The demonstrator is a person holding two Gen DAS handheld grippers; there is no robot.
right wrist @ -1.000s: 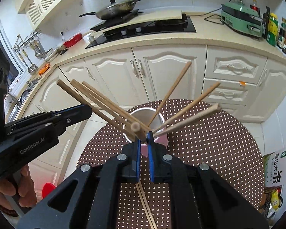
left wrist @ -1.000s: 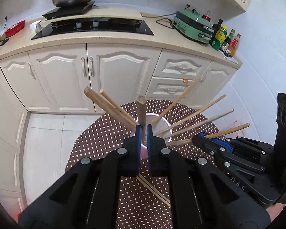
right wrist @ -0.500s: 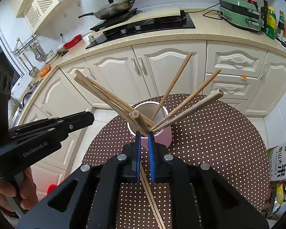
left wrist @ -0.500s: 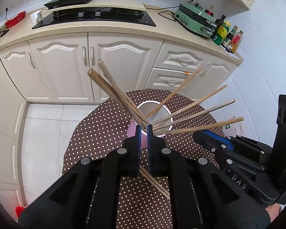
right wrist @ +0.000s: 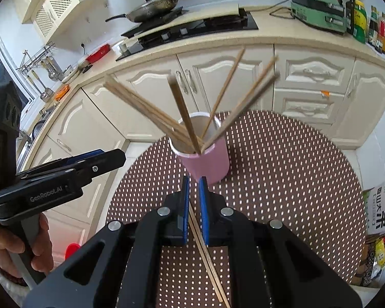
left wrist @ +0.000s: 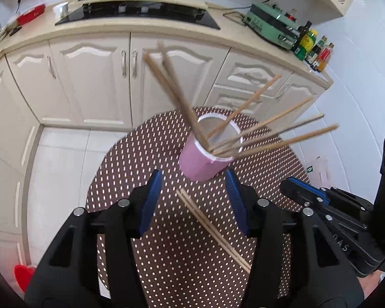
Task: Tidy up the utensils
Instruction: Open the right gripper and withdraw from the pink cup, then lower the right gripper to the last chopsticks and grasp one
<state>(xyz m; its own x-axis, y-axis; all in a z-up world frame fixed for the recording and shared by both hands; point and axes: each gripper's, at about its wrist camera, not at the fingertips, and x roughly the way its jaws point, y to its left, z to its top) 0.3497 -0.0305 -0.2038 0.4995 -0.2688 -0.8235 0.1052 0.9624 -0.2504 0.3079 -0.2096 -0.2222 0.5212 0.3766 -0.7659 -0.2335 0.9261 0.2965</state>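
A pink cup (left wrist: 202,164) (right wrist: 208,164) stands on the dotted table and holds several wooden chopsticks (left wrist: 269,123) (right wrist: 228,87) fanned outward; some are motion-blurred (left wrist: 172,87). Two more chopsticks (left wrist: 213,231) (right wrist: 205,251) lie flat on the cloth in front of the cup. My left gripper (left wrist: 193,173) (right wrist: 115,157) is just short of the cup, its jaws opening wide with nothing between the pads. My right gripper (right wrist: 194,179) (left wrist: 292,184) is shut with only a thin slit and holds nothing, hovering over the lying pair.
The round table wears a brown cloth with white dots (left wrist: 141,159). Behind it run white cabinets (left wrist: 89,77) and a counter with a hob (left wrist: 141,12), a green appliance (right wrist: 318,7) and bottles (right wrist: 372,25). A printed bag (right wrist: 379,210) sits at the right; a hand (right wrist: 15,251) grips the left gripper's handle.
The left jaws went from shut on a chopstick to wide open, and that chopstick now swings in the cup. Both grippers pulled back from the cup; the right no longer grips a chopstick.
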